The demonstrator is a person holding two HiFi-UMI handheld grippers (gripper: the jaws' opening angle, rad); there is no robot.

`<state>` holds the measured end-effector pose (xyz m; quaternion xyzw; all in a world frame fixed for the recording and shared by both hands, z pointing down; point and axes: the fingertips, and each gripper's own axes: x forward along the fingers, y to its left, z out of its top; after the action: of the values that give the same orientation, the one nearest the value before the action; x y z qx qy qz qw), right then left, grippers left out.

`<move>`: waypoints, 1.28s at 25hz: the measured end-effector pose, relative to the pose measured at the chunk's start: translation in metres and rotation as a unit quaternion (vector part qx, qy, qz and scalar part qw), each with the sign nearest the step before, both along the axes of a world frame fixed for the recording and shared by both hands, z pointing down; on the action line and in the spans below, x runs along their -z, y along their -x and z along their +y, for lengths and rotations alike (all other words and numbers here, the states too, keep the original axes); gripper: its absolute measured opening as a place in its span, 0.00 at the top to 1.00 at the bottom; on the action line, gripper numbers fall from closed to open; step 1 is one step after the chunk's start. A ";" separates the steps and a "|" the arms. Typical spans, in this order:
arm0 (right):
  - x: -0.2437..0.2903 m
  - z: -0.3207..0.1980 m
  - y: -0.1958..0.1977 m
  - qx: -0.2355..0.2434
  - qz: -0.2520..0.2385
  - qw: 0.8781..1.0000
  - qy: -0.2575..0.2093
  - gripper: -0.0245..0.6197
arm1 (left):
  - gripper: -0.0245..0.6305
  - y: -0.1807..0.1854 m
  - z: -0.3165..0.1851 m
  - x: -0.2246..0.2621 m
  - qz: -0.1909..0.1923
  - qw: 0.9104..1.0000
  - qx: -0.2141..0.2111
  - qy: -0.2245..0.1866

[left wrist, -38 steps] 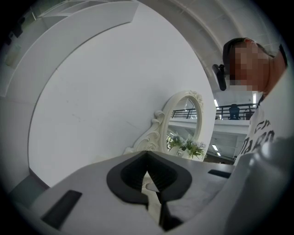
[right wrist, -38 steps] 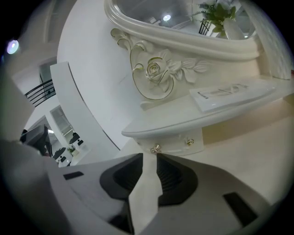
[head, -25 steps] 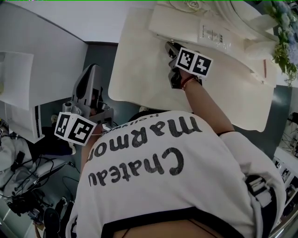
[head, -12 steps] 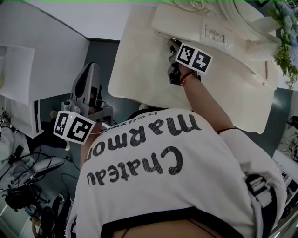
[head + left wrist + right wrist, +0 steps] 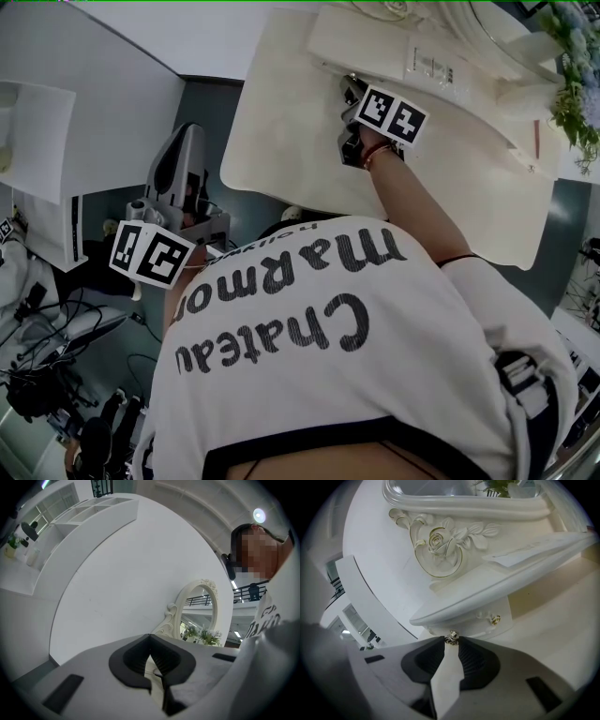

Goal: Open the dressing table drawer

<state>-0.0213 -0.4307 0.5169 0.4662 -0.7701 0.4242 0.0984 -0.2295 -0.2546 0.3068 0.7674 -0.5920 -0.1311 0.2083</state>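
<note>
The drawer knob [image 5: 451, 638] sits low in the centre of the right gripper view, on the small white drawer [image 5: 476, 623] under the curved shelf [image 5: 497, 590]. My right gripper [image 5: 451, 643] is closing on it, with a jaw tip touching each side. A second knob [image 5: 494, 619] shows just to its right. In the head view all this lies top centre, over the cream dressing table [image 5: 281, 141]. My left gripper [image 5: 150, 638], at mid left in that view, has its jaws pressed together on nothing.

Right hand-held gripper [image 5: 451, 644] closing round knob [image 5: 451, 637]; left hand-held gripper [image 5: 150, 640] closed.
</note>
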 end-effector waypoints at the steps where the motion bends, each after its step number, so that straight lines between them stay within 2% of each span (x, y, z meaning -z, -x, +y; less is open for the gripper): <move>1: 0.000 0.000 0.000 -0.001 0.000 1.000 0.001 0.80 | 0.93 0.001 0.002 0.000 0.000 1.000 0.002 0.000; 13: 0.000 0.015 0.002 0.005 0.011 1.000 0.005 0.80 | 0.93 0.006 0.019 0.002 0.009 1.000 0.013 -0.007; 32: -0.004 0.031 0.007 0.014 0.018 1.000 0.013 0.80 | 0.93 0.008 0.020 -0.004 0.019 1.000 0.004 -0.004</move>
<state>-0.0281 -0.3992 0.5212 0.4621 -0.7689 0.4241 0.1241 -0.2377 -0.2346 0.3108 0.7632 -0.5906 -0.1484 0.2160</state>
